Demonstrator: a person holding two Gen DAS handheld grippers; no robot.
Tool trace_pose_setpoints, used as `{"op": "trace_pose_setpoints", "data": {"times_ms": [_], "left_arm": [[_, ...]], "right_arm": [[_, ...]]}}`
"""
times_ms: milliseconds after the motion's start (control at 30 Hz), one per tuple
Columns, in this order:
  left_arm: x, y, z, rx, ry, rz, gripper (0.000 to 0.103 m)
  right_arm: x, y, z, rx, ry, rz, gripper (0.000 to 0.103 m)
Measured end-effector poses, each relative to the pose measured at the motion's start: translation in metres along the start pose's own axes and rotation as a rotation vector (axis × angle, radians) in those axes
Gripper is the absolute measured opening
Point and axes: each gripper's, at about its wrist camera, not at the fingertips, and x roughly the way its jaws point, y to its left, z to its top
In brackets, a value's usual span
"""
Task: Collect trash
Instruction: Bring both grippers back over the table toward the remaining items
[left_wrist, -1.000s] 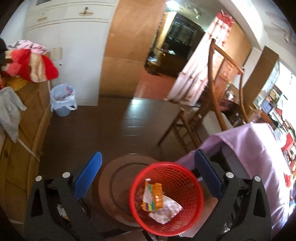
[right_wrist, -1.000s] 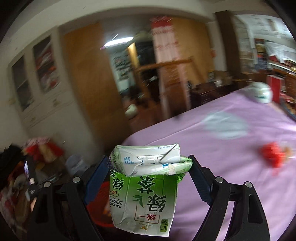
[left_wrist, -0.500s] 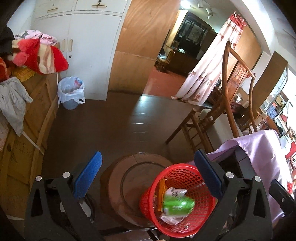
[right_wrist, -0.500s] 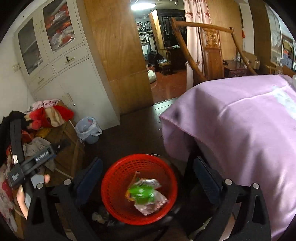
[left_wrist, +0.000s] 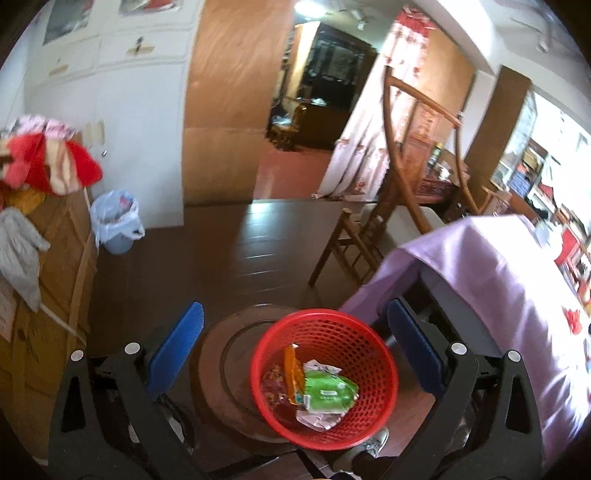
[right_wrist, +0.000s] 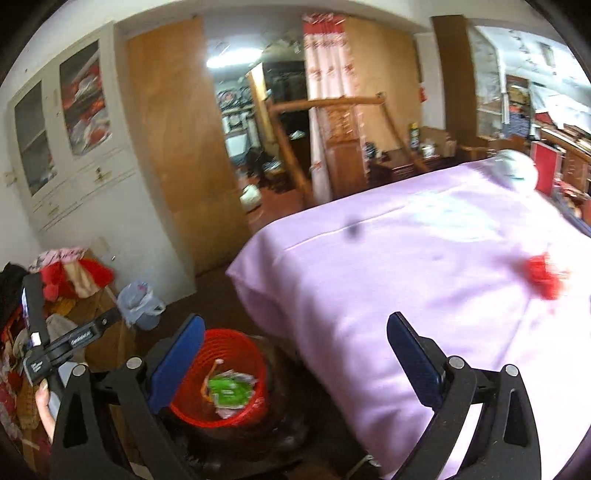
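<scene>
Presently both tongs stand wide apart and grip nothing: left tongs, right tongs. Red basket sits on a round wooden stool beside the purple-clothed counter. Green carton lies inside with an orange wrapper. Red scrap lies on the counter

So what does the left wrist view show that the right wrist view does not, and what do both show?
Only the left wrist view shows the round wooden stool under the basket and a shoe on the floor. Only the right wrist view shows the red item on the purple tablecloth and the left tool from outside. Both show the red basket holding the green carton, and the lined bin.
</scene>
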Motion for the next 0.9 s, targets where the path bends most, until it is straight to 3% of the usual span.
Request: {"op": "trace_pose_setpoints", "data": {"times_ms": [200, 433, 667, 800, 900], "left_arm": [[-0.012, -0.049, -0.014, 0.129, 0.009, -0.022, 0.096], [-0.006, -0.13, -0.035, 0.269, 0.098, -0.156, 0.096], [-0.001, -0.26, -0.039, 0.482, 0.174, -0.339, 0.096], [0.003, -0.341, -0.036, 0.581, 0.221, -0.452, 0.096], [0.007, -0.402, -0.037, 0.646, 0.237, -0.501, 0.096]], "right_arm": [[-0.046, -0.059, -0.006, 0.063, -0.067, -0.079, 0.097], [-0.097, -0.148, -0.025, 0.136, -0.106, -0.239, 0.097], [-0.132, -0.258, -0.032, 0.255, -0.107, -0.454, 0.097], [-0.143, -0.316, -0.035, 0.351, -0.121, -0.505, 0.097], [-0.152, -0.353, -0.039, 0.451, -0.162, -0.494, 0.097]]}}
